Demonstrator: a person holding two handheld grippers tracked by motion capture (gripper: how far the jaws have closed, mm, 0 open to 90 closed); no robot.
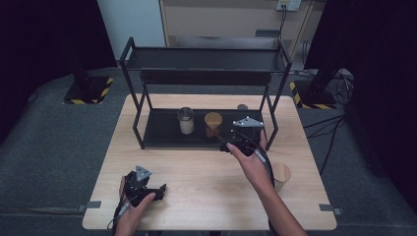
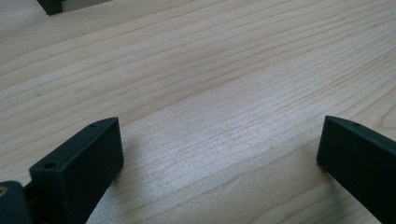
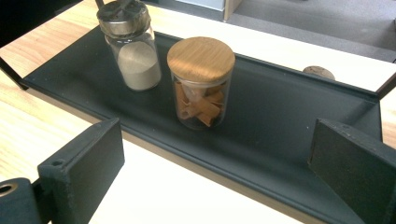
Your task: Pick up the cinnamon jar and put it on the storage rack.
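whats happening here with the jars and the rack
A person holds a gripper in each hand. The right gripper, jaws open and empty, sits at the front edge of the black rack's lower shelf, facing the wooden-lidded jar beside a metal-lidded jar. The left gripper rests open on the table.

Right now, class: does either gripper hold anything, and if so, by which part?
Nothing is held. The left gripper is open over bare table. The right gripper is open too, short of the wooden-lidded jar on the shelf tray.
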